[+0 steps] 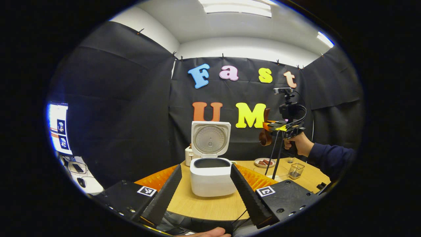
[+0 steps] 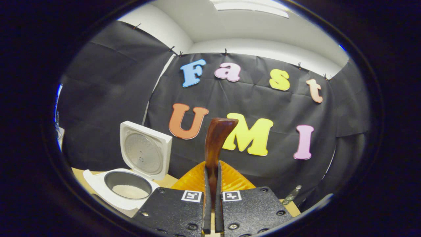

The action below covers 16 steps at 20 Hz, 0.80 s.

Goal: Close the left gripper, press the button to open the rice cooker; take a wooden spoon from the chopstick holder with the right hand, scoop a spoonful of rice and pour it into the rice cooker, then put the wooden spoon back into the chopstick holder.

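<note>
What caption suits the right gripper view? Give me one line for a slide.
Right claw shut on the wooden spoon, beside the open rice cooker holding rice.

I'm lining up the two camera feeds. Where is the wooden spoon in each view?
Left gripper view: the wooden spoon is right of centre, held up in the right hand-held gripper, above the table.
Right gripper view: the spoon stands upright at centre, clamped between the fingers.
Shared landmark: the open rice cooker, left of the spoon in both.
</note>
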{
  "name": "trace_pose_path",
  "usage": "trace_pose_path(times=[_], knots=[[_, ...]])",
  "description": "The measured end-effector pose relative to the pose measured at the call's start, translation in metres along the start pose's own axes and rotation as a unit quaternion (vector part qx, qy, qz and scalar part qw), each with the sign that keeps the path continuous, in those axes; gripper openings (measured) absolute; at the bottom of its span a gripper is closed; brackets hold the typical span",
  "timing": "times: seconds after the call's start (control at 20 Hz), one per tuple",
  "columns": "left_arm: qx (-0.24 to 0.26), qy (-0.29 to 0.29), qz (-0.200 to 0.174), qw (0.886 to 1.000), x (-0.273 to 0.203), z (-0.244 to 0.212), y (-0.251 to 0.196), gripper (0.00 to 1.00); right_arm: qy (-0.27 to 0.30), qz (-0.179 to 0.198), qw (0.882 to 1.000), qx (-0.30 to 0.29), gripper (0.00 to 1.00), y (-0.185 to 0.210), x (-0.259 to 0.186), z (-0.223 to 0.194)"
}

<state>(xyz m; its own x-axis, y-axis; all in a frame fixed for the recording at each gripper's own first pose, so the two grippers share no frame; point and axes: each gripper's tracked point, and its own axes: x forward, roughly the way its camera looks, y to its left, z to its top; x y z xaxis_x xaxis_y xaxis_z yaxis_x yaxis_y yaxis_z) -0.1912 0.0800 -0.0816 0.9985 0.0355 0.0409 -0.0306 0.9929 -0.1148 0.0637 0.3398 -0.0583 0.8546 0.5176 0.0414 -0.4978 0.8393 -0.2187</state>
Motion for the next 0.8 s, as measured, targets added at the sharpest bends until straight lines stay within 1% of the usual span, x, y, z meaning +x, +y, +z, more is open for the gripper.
trace_pose_path(times=[0.15,0.2,0.25,0.4,0.45,0.6,0.75,0.8], knots=[[-0.006,-0.012,-0.014,1.0,0.011,0.01,-0.03,0.94,0.004,-0.021,0.999,0.031,0.1,-0.054,-0.024,-0.004],[-0.006,-0.011,-0.02,1.0,0.016,0.009,-0.041,0.94,0.005,-0.033,0.999,0.033,0.07,-0.074,-0.032,-0.004],[-0.008,-0.009,-0.026,1.0,0.02,0.008,-0.05,0.94,0.005,-0.041,0.999,0.036,0.1,-0.094,-0.04,-0.006],[-0.011,-0.003,-0.037,0.999,0.032,0.008,-0.071,0.94,-0.004,-0.056,0.997,0.052,0.1,-0.14,-0.061,-0.014],[-0.009,-0.002,-0.04,0.999,0.035,0.009,-0.077,0.94,-0.006,-0.064,0.996,0.061,0.1,-0.157,-0.069,-0.02],[-0.001,-0.001,-0.044,0.999,0.05,0.005,-0.093,0.94,0.007,-0.083,0.993,0.083,0.1,-0.19,-0.081,-0.051],[-0.016,-0.006,-0.043,0.999,0.071,0.0,-0.111,0.94,0.025,-0.094,0.992,0.082,0.11,-0.211,-0.086,-0.09],[-0.021,-0.003,-0.047,0.999,0.079,-0.003,-0.12,0.94,0.035,-0.096,0.991,0.088,0.11,-0.215,-0.087,-0.104]])
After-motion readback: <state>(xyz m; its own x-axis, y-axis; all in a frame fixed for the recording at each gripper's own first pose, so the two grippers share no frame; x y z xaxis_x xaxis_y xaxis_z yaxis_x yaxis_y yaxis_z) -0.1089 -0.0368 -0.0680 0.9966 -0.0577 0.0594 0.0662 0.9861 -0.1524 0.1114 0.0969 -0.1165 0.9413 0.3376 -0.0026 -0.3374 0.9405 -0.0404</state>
